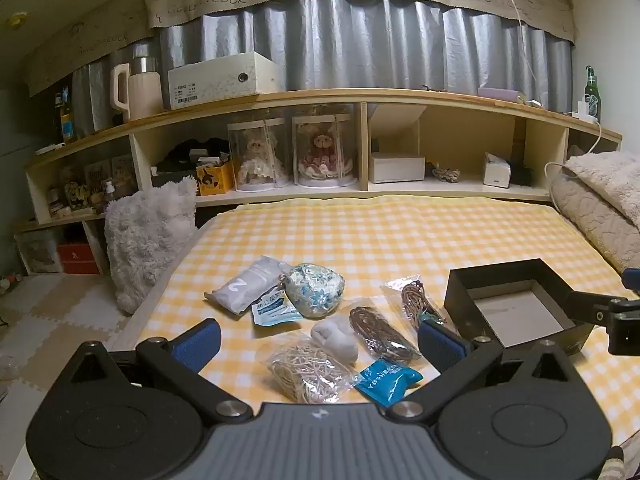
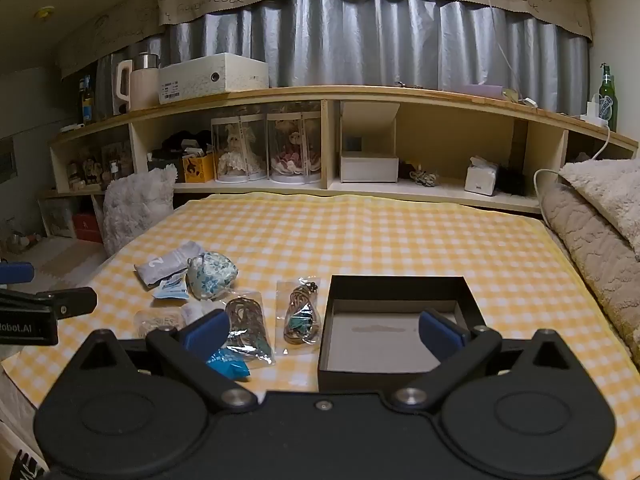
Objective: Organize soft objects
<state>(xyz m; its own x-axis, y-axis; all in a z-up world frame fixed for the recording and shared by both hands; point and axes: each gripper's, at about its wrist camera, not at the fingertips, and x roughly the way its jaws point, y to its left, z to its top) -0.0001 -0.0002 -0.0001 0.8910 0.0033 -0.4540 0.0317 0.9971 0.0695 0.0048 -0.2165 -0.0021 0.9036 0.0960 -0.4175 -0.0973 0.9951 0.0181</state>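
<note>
Both your left gripper (image 1: 320,344) and right gripper (image 2: 324,334) hang released, grasping nothing; the packets (image 1: 316,372) lie left of the black box (image 2: 394,336).

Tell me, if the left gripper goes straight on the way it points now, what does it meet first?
Probably the clear bag of pale cord or the small white soft roll just beyond it: both lie between the open fingers of the left gripper, on the yellow checked sheet. Depth is hard to judge here.
</note>
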